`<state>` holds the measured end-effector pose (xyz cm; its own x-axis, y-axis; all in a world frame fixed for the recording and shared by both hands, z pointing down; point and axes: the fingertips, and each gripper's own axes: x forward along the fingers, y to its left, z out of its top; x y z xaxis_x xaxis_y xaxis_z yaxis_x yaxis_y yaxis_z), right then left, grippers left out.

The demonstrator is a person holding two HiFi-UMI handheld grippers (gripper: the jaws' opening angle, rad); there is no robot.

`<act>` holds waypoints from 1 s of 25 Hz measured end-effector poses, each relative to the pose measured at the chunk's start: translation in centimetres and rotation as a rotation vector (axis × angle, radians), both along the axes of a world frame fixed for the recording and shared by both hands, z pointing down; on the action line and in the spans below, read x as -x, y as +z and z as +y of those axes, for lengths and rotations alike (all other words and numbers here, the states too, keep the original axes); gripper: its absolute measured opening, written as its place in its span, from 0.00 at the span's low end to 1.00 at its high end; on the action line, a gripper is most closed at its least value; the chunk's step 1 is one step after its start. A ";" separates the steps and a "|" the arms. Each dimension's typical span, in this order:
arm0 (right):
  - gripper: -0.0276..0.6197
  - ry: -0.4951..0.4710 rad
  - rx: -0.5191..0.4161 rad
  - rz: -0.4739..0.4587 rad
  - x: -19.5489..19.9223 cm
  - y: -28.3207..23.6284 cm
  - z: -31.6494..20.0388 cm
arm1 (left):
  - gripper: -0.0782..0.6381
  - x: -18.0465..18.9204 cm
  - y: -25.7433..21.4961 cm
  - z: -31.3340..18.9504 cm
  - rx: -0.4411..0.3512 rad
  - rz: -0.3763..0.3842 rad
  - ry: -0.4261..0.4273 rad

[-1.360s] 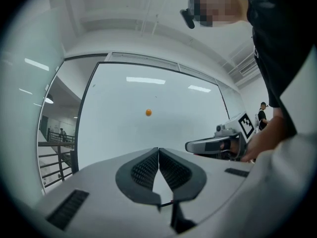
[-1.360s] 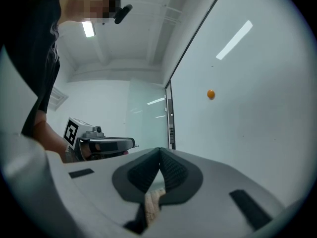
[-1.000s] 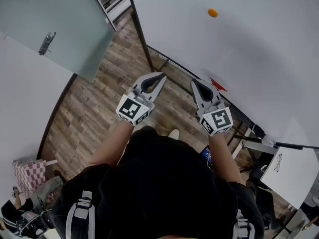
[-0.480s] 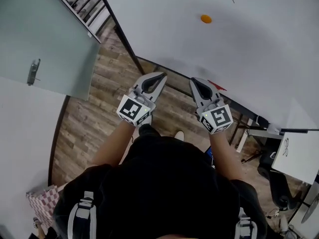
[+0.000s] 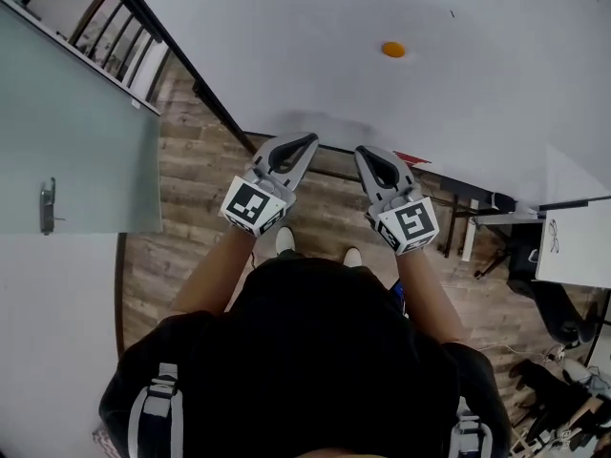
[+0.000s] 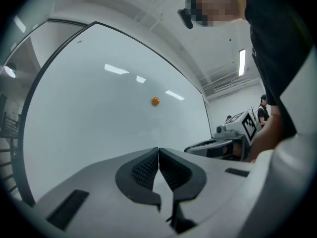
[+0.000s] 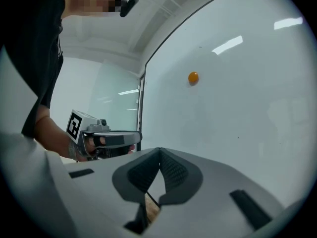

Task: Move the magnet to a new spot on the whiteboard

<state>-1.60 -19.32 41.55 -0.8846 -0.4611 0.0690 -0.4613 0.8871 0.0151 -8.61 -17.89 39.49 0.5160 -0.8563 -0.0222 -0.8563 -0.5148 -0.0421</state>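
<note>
Short of the magnet (image 5: 392, 50), left tool (image 5: 311, 141) and right tool (image 5: 361, 151) stand closed, empty.

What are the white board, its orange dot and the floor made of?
White board: glossy coated panel, maybe metal; it mirrors light strips.
Orange dot: small round magnet, probably plastic-capped; too small to confirm.
Floor: wood-look planks, grain and seams visible; wood or laminate, unclear.

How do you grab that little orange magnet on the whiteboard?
Pinch the orange magnet by its round edge, coming straight at the whiteboard. It is small and round, flat on the board, so probably only its rim offers a hold.
</note>
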 end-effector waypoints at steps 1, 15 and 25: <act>0.04 0.019 -0.010 -0.001 0.1 -0.2 -0.1 | 0.12 0.1 -0.1 -0.2 -0.003 -0.001 0.010; 0.04 0.292 -0.179 -0.073 -1.0 -6.3 -3.8 | 0.12 -0.5 -2.8 -3.0 -0.055 0.016 0.169; 0.04 0.459 -0.323 -0.127 -0.6 -10.9 -5.6 | 0.12 0.2 -4.2 -3.7 -0.085 0.016 0.228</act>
<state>-0.97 -24.95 30.62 -0.5807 -0.7799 -0.2334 -0.8141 0.5549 0.1714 -8.77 -21.63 35.32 0.6946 -0.7125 -0.0990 -0.7193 -0.6900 -0.0810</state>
